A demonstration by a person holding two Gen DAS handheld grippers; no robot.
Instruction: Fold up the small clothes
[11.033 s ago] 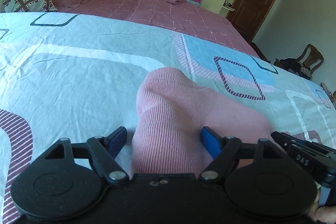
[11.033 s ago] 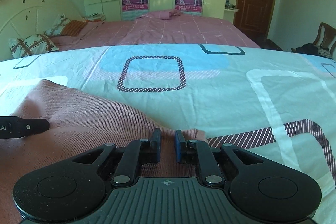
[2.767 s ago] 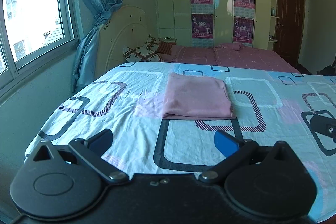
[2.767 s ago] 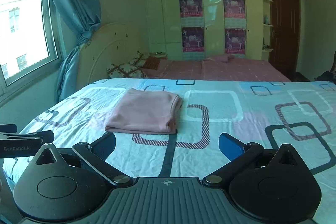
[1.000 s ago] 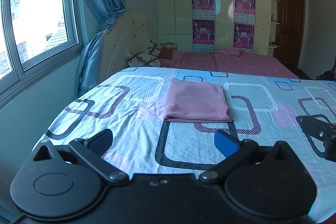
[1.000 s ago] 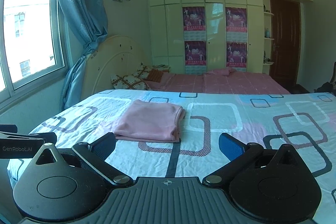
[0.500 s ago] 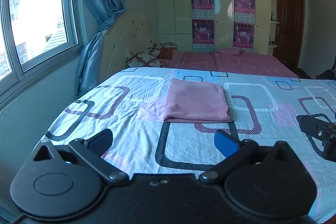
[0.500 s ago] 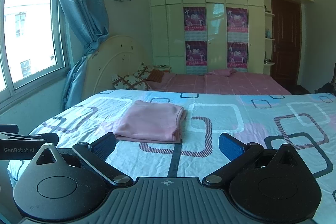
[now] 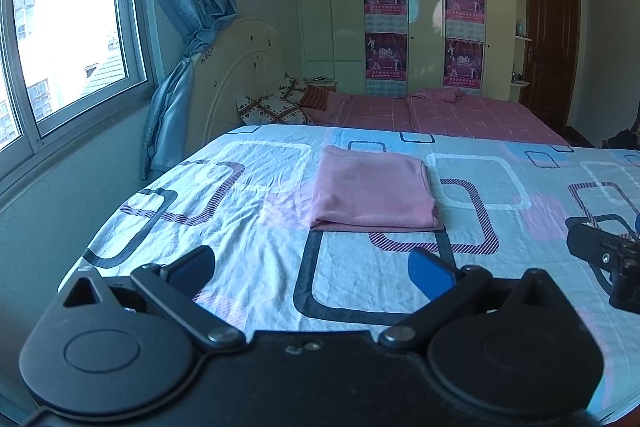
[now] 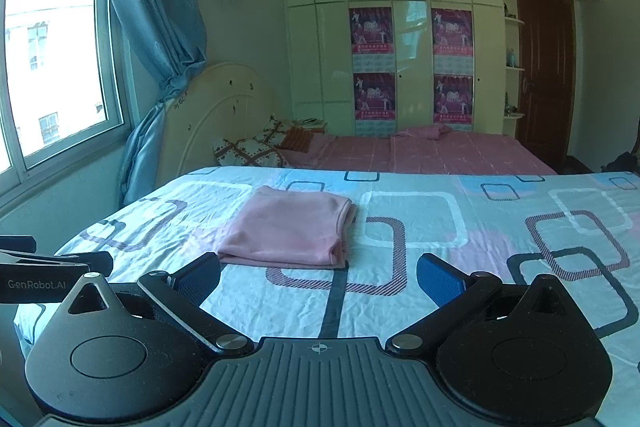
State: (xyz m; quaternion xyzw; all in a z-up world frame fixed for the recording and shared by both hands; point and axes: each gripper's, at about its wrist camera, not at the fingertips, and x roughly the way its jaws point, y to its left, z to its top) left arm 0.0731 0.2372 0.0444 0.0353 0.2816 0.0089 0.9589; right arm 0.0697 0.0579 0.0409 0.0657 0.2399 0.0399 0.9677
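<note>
Pink garment (image 9: 374, 193), folded into a neat rectangle, lies flat on a bed (image 9: 248, 211) covered by a pale blue sheet printed with rounded squares. From the left wrist view, the left tool (image 9: 310, 269) hovers near the bed's front edge, its blue-padded fingers (image 9: 430, 273) spread wide and holding nothing, well apart from the garment. The other tool's black body pokes in at the right edge. A window (image 9: 60, 27) with a blue curtain (image 9: 180, 7) is at the left.

From the right wrist view, the garment (image 10: 286, 231) sits left of centre on the sheet. The right tool (image 10: 318, 281) is also spread wide and empty, just short of the garment. Cream wardrobes (image 10: 320, 67) with pink posters (image 10: 372, 31) stand behind a second, pink-covered bed (image 10: 440, 151).
</note>
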